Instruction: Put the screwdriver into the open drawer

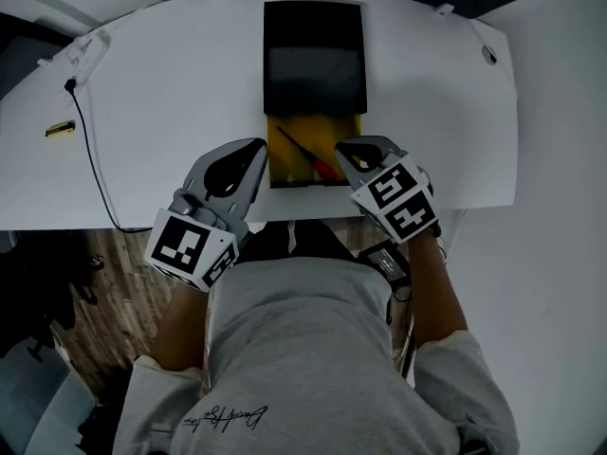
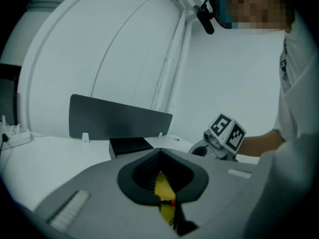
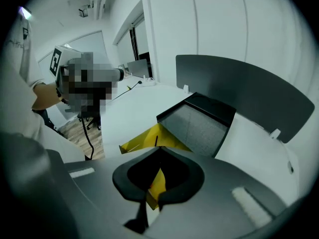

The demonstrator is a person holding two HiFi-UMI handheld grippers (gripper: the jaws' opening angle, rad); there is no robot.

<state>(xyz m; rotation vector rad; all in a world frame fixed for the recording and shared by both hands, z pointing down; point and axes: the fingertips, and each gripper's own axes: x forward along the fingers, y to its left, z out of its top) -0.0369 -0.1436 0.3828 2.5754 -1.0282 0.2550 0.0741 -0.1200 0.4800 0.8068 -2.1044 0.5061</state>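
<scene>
The screwdriver (image 1: pixel 308 154), with a dark shaft and a red handle, lies diagonally inside the open yellow drawer (image 1: pixel 327 129). The drawer sticks out toward me from a black cabinet (image 1: pixel 314 55) on the white table. My left gripper (image 1: pixel 263 146) hovers at the drawer's left edge, shut and empty. At the right edge, my right gripper (image 1: pixel 340 147) is also shut and holds nothing. Through the left gripper (image 2: pixel 160 151) I see yellow drawer and a bit of the red handle (image 2: pixel 173 202). Beyond the right gripper (image 3: pixel 160 147) the drawer (image 3: pixel 142 139) and the shaft (image 3: pixel 155 140) show.
A black cable (image 1: pixel 90 150) runs across the table's left side and off the front edge, near a small yellow item (image 1: pixel 60 128). A dark partition panel (image 2: pixel 119 116) stands behind the cabinet. The table's front edge (image 1: pixel 123 224) lies just below the grippers, wooden floor beneath.
</scene>
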